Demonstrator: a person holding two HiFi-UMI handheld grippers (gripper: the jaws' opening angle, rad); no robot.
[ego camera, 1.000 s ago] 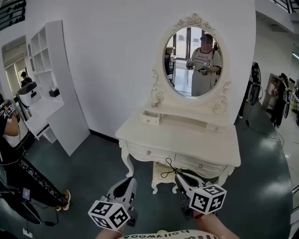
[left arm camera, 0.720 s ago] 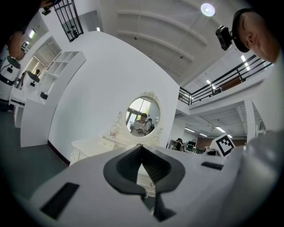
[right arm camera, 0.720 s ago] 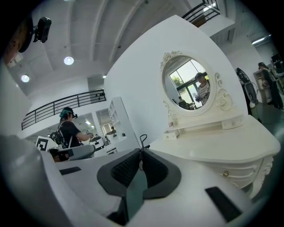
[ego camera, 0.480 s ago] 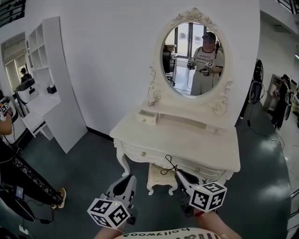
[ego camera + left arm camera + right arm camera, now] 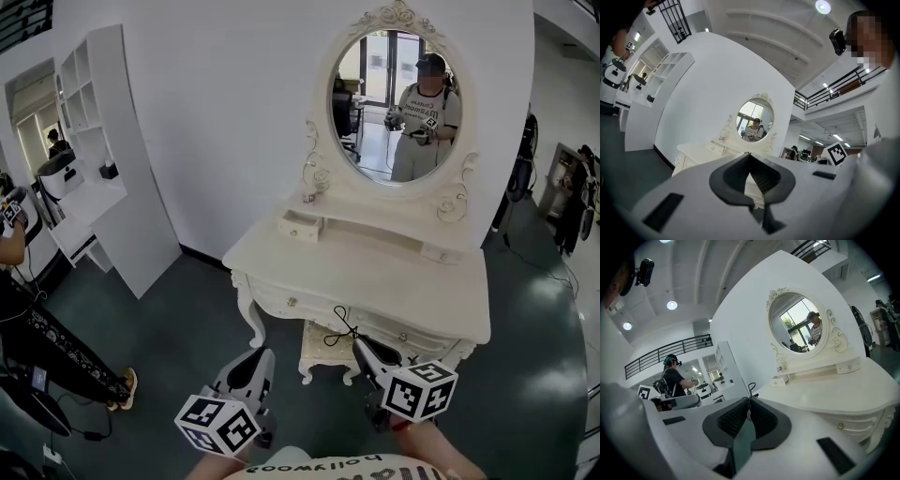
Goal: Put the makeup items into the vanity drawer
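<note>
White vanity (image 5: 375, 272) dead ahead, front drawers shut. Left gripper (image 5: 260, 360) hangs low before it, jaws clenched on nothing. Right gripper (image 5: 360, 346) pinches a thin black loop (image 5: 338, 332), up near the vanity's front.

A large indoor hall staged as a bedroom set: white vanity (image 5: 361, 272), oval mirror (image 5: 398, 103), freestanding wall panels (image 5: 216, 112), mezzanine railing (image 5: 665, 355) at left in the right gripper view.

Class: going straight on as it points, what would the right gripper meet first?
Probably the vanity's front edge, though depth is unclear; the right gripper is shut on a thin black wire.
</note>
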